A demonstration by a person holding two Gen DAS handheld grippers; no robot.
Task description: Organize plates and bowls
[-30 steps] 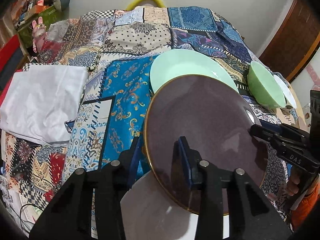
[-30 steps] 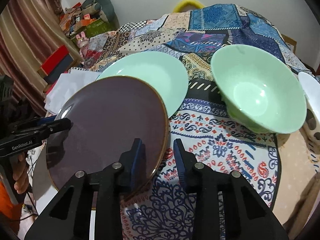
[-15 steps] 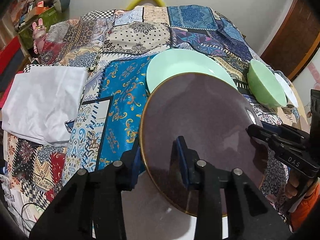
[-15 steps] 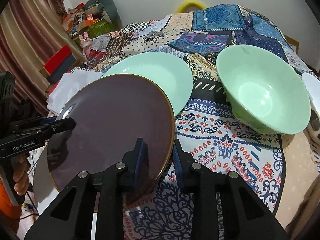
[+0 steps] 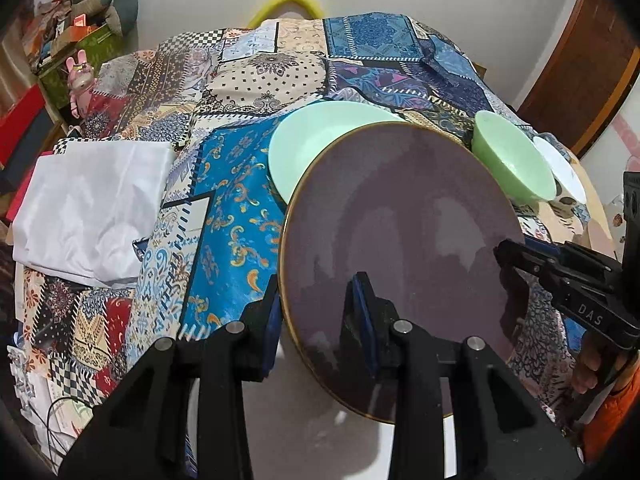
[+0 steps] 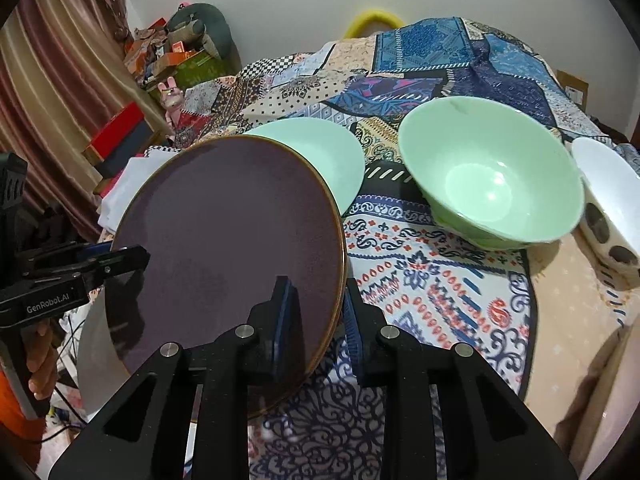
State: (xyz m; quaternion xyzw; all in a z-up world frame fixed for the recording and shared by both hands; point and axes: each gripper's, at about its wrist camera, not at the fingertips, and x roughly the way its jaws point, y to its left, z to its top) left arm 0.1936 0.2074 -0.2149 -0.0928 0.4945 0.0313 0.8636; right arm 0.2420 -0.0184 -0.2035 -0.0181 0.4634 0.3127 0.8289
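Observation:
A dark purple plate point(image 5: 400, 208) point(image 6: 224, 220) with a gold rim hangs tilted above the near table edge, held from both sides. My left gripper point(image 5: 316, 304) point(image 6: 136, 256) is shut on its left rim, one finger over the plate and one under. My right gripper point(image 6: 316, 300) point(image 5: 508, 256) is shut on the right rim in the same way. Just behind lies a mint green plate point(image 5: 316, 144) point(image 6: 332, 148), partly hidden by the purple one. A green bowl point(image 6: 488, 184) point(image 5: 512, 160) stands to its right on the cloth.
A white bowl with dark spots point(image 6: 604, 184) point(image 5: 564, 168) sits right of the green bowl. A folded white cloth point(image 5: 92, 200) lies at the table's left. A patchwork tablecloth point(image 5: 236, 208) covers the table. Boxes and toys point(image 6: 172, 60) pile up at the far left.
The purple plate has shifted forward and a little up, covering more of the mint plate. The right gripper's fingers have drawn closer together on the rim.

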